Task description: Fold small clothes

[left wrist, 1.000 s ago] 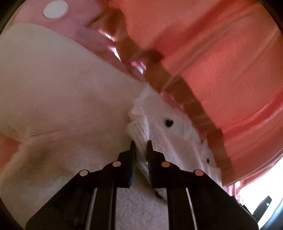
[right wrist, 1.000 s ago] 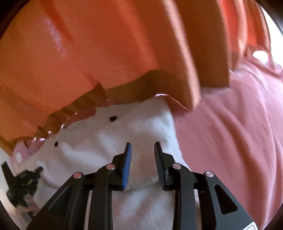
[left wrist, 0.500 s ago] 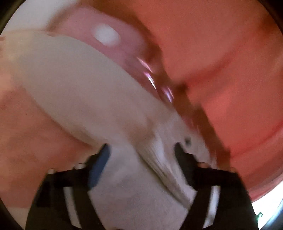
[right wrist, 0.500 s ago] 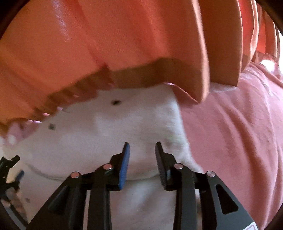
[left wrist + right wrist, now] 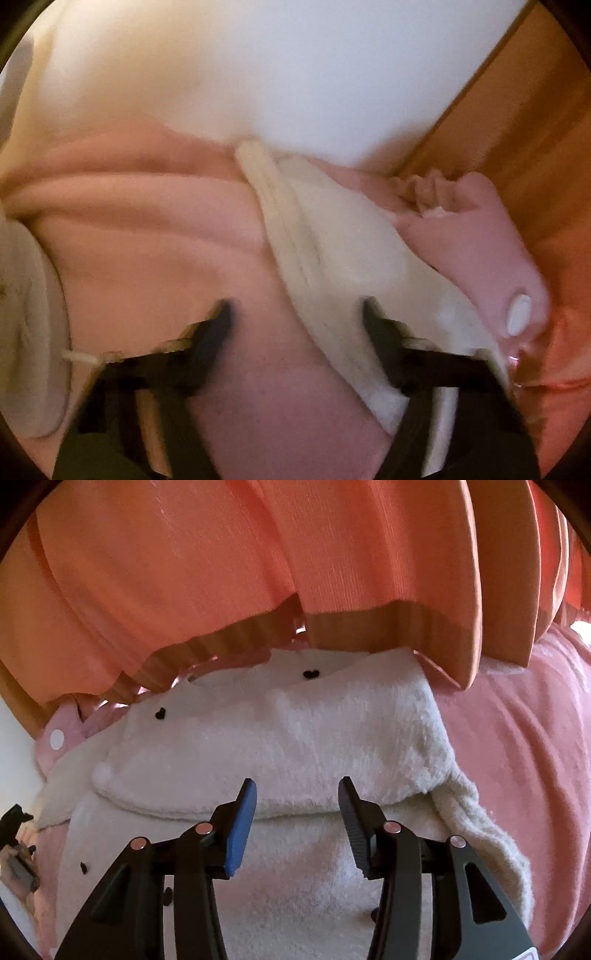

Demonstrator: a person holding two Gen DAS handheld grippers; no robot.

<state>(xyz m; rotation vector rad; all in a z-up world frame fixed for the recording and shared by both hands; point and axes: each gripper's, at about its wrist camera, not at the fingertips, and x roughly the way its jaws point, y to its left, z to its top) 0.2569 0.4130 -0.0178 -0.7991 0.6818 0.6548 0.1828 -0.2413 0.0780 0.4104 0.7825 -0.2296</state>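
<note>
**Both grippers spread above a cream fleece garment on pink bedding**

Left wrist view: the picture is blurred. The left gripper [image 5: 297, 314] has its fingers [image 5: 218, 325] spread wide with nothing between them. A cream fleece garment [image 5: 332, 251] runs diagonally from the upper middle down to the lower right, its ribbed edge toward the left, and passes under the right-hand finger. It lies on a pink blanket [image 5: 147, 229] that fills the left and lower part of the frame. To the right of the garment lies a pink cloth with a white dot [image 5: 519, 314], with a ruffled edge near its upper end. A large white surface [image 5: 295, 66], too blurred to identify, fills the top, and an orange curtain [image 5: 535, 129] shows at the right.

Right wrist view: the right gripper [image 5: 297, 812] is released too, one finger with a blue pad [image 5: 242, 827], the other black and ribbed, with nothing held. Directly below and ahead lies the cream fleece garment [image 5: 288, 738], scattered with small black hearts [image 5: 311, 673], a folded layer making a curved edge just ahead of the fingertips. The orange curtain [image 5: 258, 561] hangs in pleats across the top, its hem just above the garment's far edge. The pink blanket [image 5: 524, 738] spreads at the right, and the pink cloth with a white dot [image 5: 57, 738] peeks out at the left.
</note>
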